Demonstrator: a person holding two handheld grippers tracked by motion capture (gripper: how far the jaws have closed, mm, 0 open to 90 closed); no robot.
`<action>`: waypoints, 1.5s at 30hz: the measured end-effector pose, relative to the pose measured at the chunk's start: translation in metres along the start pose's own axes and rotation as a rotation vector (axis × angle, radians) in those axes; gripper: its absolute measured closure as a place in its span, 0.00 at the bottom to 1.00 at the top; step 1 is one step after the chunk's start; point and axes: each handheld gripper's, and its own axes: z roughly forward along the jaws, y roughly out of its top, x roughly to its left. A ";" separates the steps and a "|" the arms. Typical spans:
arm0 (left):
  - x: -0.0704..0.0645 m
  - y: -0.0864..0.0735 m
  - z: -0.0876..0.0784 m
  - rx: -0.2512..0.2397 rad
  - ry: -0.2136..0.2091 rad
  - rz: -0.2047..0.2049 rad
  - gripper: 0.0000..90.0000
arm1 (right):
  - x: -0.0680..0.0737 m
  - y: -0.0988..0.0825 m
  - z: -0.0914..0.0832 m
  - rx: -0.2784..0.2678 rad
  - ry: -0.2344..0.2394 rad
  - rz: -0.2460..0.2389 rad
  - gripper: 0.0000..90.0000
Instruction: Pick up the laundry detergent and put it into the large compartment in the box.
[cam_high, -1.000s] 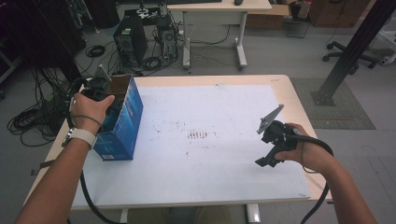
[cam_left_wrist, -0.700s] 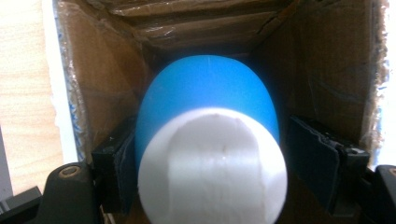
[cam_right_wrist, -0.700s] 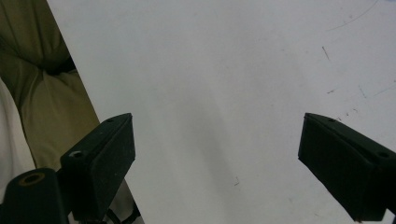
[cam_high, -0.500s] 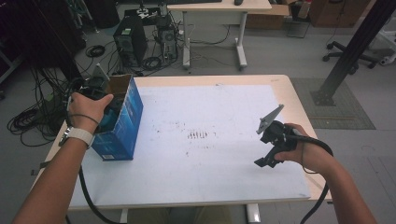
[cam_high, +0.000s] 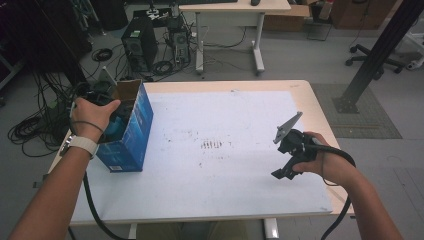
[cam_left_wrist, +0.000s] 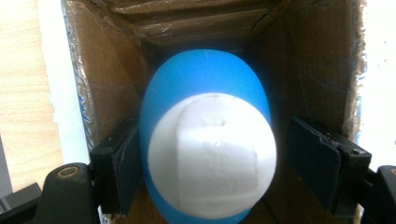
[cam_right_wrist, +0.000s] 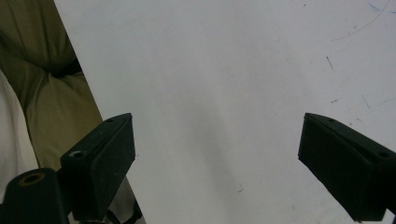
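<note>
Left gripper (cam_left_wrist: 210, 161): pads spread, not pinching. Pad (cam_left_wrist: 123, 168) at 9 o'clock just beside or touching the ovoid (cam_left_wrist: 205, 88); contact cannot be told. Pad at 3 o'clock clear of it, gap visible. Ovoid blue with a white end face, sitting inside the box (cam_left_wrist: 303, 70) between both pads, cardboard walls close at 9 and 3 o'clock.

Handling, as a judgement: probably light, rigid plastic; smooth and curved, so prone to slip out of flat pads. Take hold across the widest girth of the blue body, pads opposed at 9 and 3 o'clock. Close gently and lift straight out to avoid dragging the walls.

Box (cam_high: 132, 130) upright at 9 o'clock on the table (cam_high: 225, 200).

Right gripper (cam_right_wrist: 215, 163): pads wide apart, nothing between, over bare table at 4 o'clock.
</note>
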 end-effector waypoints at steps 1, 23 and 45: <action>0.000 0.000 0.000 0.003 -0.002 0.003 0.25 | 0.000 0.000 0.000 0.002 0.000 0.002 0.12; -0.003 -0.001 -0.022 0.000 -0.002 0.027 0.11 | 0.004 0.000 -0.002 -0.003 -0.005 -0.003 0.12; -0.017 0.002 -0.066 -0.057 0.031 0.096 0.10 | 0.007 -0.003 -0.008 -0.013 -0.017 0.001 0.12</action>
